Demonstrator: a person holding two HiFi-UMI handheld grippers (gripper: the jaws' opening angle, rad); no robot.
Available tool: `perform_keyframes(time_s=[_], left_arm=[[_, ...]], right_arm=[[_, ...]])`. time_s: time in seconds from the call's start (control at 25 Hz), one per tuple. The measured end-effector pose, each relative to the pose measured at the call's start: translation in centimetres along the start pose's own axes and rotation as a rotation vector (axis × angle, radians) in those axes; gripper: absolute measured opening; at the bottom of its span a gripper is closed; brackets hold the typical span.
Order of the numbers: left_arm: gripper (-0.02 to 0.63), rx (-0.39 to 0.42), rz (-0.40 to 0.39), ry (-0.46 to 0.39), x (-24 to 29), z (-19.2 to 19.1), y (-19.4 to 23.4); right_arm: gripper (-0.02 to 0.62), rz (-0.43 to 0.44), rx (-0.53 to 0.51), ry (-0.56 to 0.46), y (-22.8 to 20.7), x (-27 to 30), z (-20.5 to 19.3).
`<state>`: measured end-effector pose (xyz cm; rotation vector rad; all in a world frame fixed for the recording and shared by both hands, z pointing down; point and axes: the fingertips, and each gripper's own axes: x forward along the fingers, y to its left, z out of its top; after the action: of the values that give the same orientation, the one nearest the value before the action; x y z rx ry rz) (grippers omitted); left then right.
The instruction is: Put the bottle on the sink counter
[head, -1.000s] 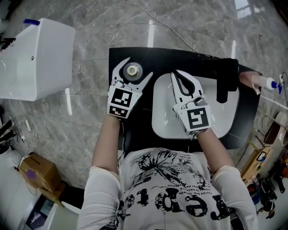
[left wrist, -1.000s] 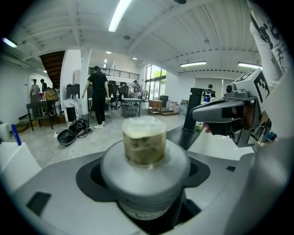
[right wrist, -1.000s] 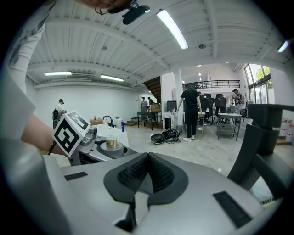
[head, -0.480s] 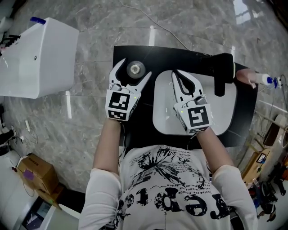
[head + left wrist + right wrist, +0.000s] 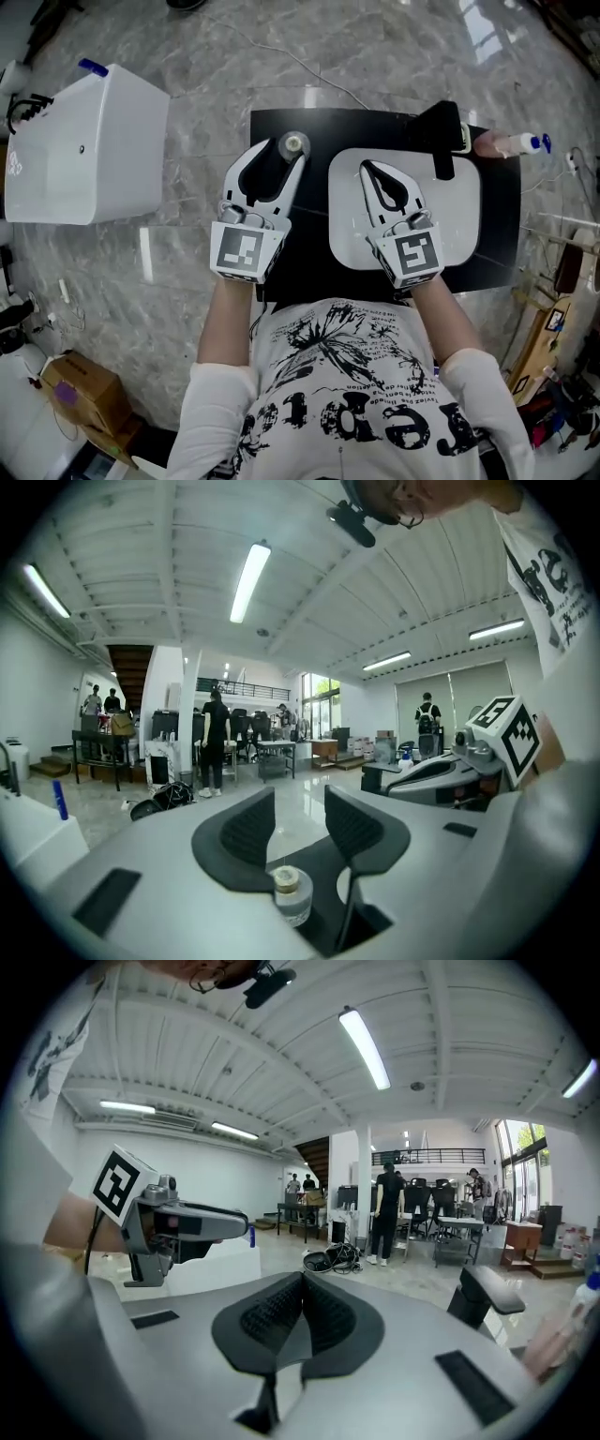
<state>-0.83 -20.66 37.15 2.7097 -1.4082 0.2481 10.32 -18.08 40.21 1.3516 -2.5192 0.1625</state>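
Over on the black sink counter (image 5: 309, 267), left of the white basin (image 5: 459, 220), the little bottle (image 5: 293, 143) stands upright with its pale cap on top. The left gripper (image 5: 279, 155) hangs right there, and its jaws are closing with nothing between the pads. From the head view the bottle sits just at the tip of the inner finger (image 5: 292, 173), nearer the basin, not squarely in the gap. From the left gripper view, the bottle (image 5: 292, 897) shows low down, below the ribbed pads (image 5: 248, 827), framed by the opening under them, and neither pad presses on it. So it's released, resting on the counter on its own.

Across to the right gripper (image 5: 370, 169): it's poised over the basin, jaws pressed together and gripping nothing, and the right gripper view (image 5: 300, 1312) confirms the pads meet along one seam. Behind it, a black faucet (image 5: 442, 141) rises at the basin's far edge.
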Motion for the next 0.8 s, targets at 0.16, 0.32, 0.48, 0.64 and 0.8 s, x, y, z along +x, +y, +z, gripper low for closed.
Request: perform_keyframes(time_s=[0.16,0.32,0.48,0.64,0.8], left_arm=[[0.098,0.016,-0.004,-0.039,-4.0,2.9,0.0],[0.028,-0.006,0.016,-0.158,-8.1,7.0,0.3],[0.014,0.047,-0.032,-0.137,-11.2,8.3,-0.4],[0.014,0.065,-0.053,-0.154,-13.8,10.3,-1.0],[0.014,0.087,-0.082,-0.169,-15.7,10.8,-2.1]], right_arm=[[0.015,-0.045,0.012,-0.037,1.9,-2.4,2.8],[0.015,-0.075,0.007,-0.086,4.1,-4.7,5.9],[0.015,-0.106,-0.026,-0.13,5.5,-7.3,8.2],[0.015,-0.114,-0.058,-0.165,6.8,-9.3,10.6],[0.015,-0.061,-0.089,-0.198,8.5,-10.5,12.0]])
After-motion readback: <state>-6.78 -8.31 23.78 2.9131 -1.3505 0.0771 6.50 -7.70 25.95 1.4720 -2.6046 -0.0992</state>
